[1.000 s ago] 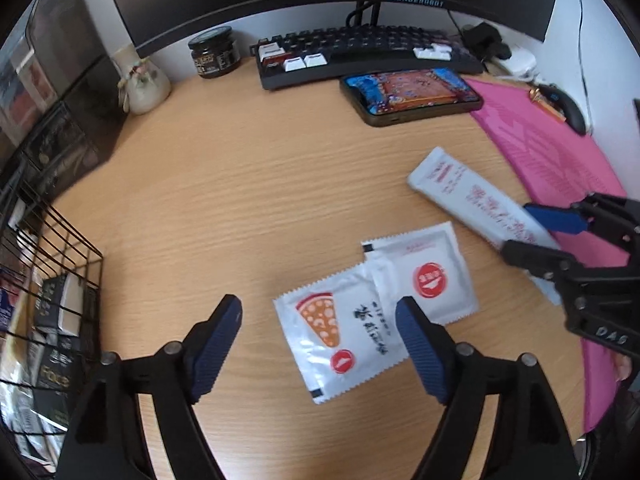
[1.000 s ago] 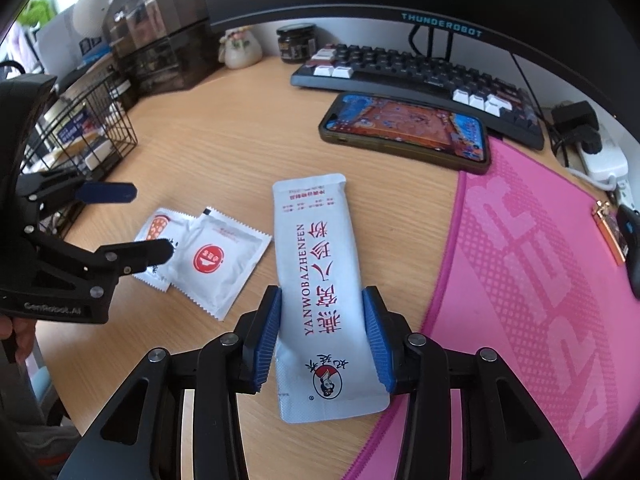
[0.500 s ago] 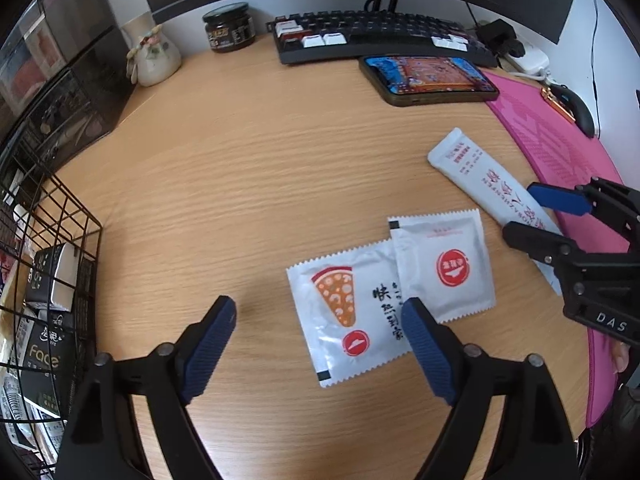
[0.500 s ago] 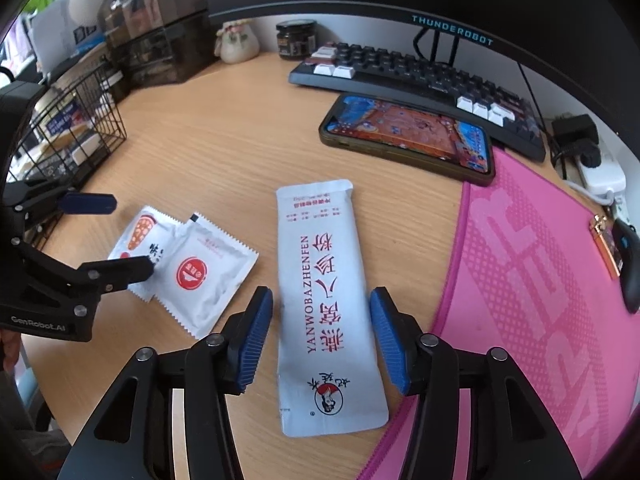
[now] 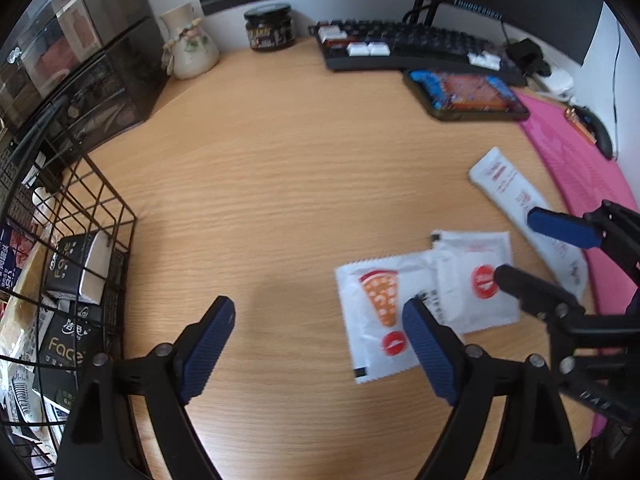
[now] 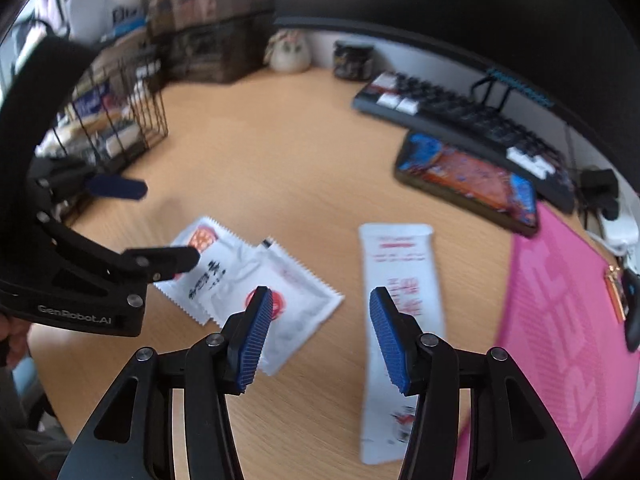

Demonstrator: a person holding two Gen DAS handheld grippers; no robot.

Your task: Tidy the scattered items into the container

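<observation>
Two white sauce sachets lie overlapping on the wooden desk: one with an orange pizza print (image 5: pixel 378 316) (image 6: pixel 200 264) and one with a red round logo (image 5: pixel 476 280) (image 6: pixel 292 300). A long white packet with red writing (image 5: pixel 516 200) (image 6: pixel 404 304) lies to their right. My left gripper (image 5: pixel 320 340) is open and empty, left of the sachets. My right gripper (image 6: pixel 320 332) is open and empty, above the gap between the red-logo sachet and the long packet. The black wire basket (image 5: pixel 80 240) (image 6: pixel 120 120) stands at the left, holding several packs.
A phone (image 5: pixel 464 94), a dark keyboard (image 5: pixel 408 46), a jar (image 5: pixel 269 26) and a small vase (image 5: pixel 188 46) line the back of the desk. A pink mat (image 6: pixel 560 340) covers the right side. Dark drawer boxes (image 5: pixel 100 68) stand behind the basket.
My right gripper has opened wider and shifted left off the long packet, which stays on the desk. My left gripper has swung left, toward the basket.
</observation>
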